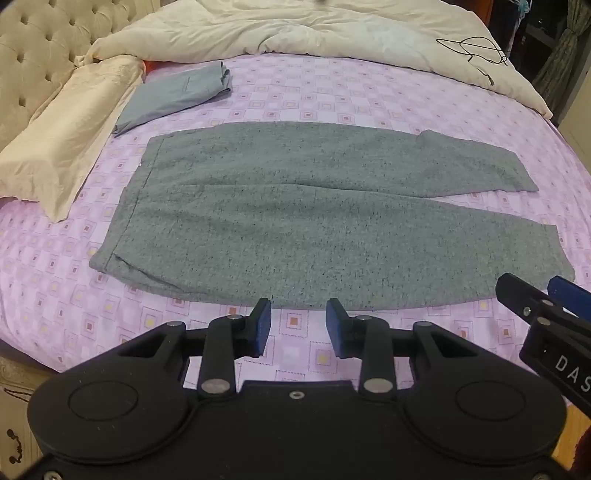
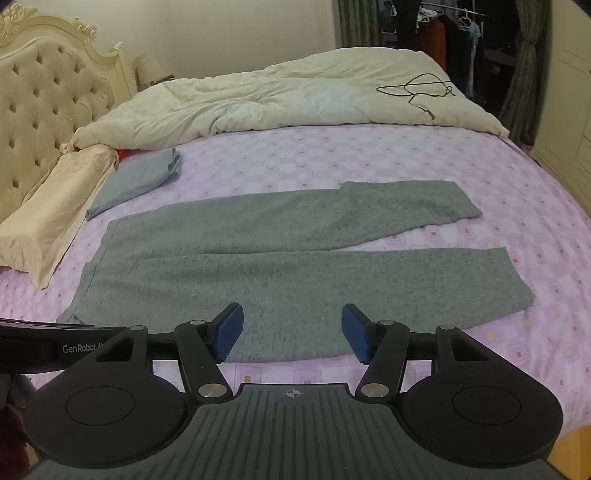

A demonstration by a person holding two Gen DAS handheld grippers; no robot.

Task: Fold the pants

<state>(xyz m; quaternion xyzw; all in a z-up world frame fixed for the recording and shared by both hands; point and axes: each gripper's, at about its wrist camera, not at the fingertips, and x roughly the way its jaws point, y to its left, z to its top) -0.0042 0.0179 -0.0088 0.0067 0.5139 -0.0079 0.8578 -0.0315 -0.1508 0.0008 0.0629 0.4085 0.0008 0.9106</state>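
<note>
Grey speckled pants (image 1: 295, 214) lie flat on the pink patterned bed sheet (image 1: 332, 92), waistband to the left, two legs spread to the right. They also show in the right wrist view (image 2: 280, 266). My left gripper (image 1: 298, 328) is open and empty, just short of the pants' near edge. My right gripper (image 2: 291, 332) is open and empty, over the near edge of the pants; it also shows at the right of the left wrist view (image 1: 532, 295).
A folded light blue garment (image 1: 173, 96) lies at the back left beside a cream pillow (image 1: 62, 140). A white duvet (image 1: 314, 29) is heaped along the far side with a black wire hanger (image 1: 472, 53) on it. Tufted headboard (image 2: 40, 107) at left.
</note>
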